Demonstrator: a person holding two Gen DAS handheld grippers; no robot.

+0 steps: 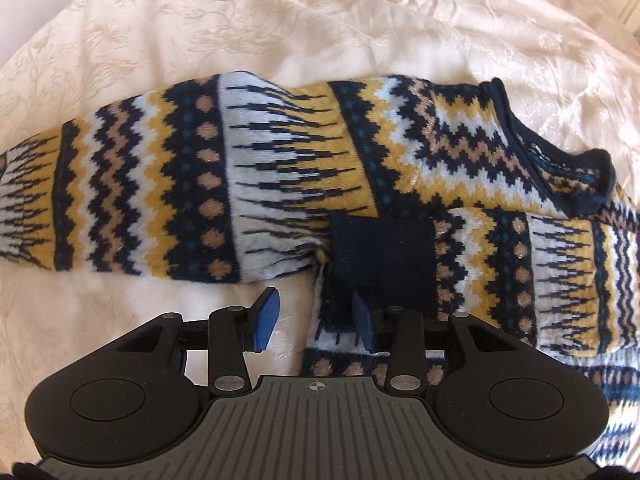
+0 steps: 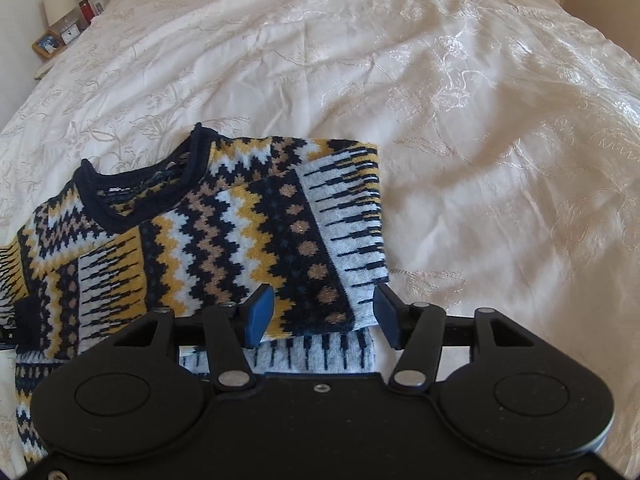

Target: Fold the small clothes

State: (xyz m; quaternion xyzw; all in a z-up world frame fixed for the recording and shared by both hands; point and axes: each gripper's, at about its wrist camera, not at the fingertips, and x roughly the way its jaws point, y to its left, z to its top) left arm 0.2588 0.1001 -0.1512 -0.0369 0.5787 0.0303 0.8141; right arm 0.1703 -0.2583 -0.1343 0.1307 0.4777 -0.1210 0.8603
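While both claws gape, sweater (image 1: 280, 168) lies crosswise, neckline (image 1: 560, 148) rightward.

Cream embroidered bedspread (image 2: 440, 100) (rumpled), nightstand (image 2: 48, 54) with lamp (image 2: 58, 2), framed photo (image 2: 47, 44), small clock (image 2: 71, 34)

A bed covered by a cream embroidered bedspread (image 2: 440, 100) carries a navy, yellow and white patterned sweater (image 2: 224, 232), lying flat with its sleeves folded across it.
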